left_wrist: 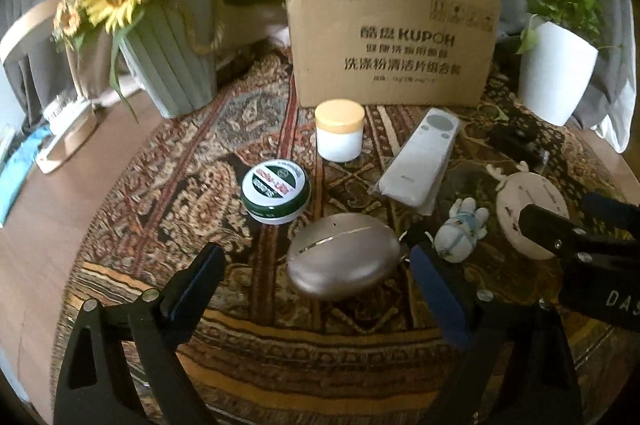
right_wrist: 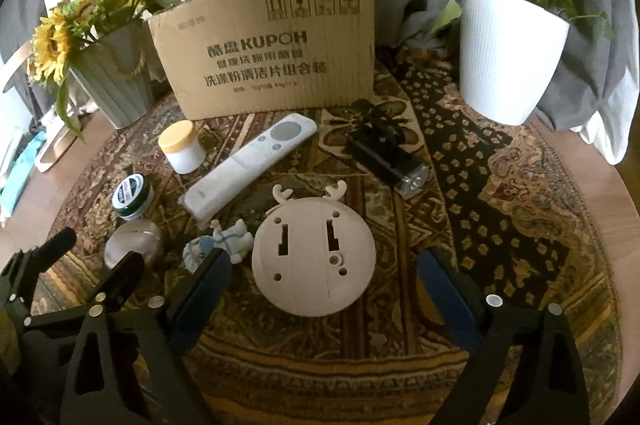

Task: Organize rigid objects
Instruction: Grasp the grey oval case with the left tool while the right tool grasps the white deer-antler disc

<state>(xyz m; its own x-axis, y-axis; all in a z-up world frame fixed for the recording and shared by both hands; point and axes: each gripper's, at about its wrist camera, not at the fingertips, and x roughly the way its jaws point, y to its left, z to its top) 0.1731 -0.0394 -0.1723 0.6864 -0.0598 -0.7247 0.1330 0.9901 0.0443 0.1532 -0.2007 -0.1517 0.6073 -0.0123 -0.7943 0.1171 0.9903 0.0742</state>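
Bronze oval case (left_wrist: 344, 259) lies between the released left claw (left_wrist: 316, 265) fingers, while the right claw (right_wrist: 326, 277), also released, frames the antlered disc (right_wrist: 314, 257).

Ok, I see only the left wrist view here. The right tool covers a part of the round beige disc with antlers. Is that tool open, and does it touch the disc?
Observer: The right tool is open. In the right wrist view the disc lies flat between its fingers, and neither finger touches it.
Operator: And what is on the face of the disc?
Observer: Two key-shaped slots and several small round holes.
Operator: The dark thing beyond the disc is unclear for me.
Observer: It is a long black item with a clear end piece, lying apart from the disc.
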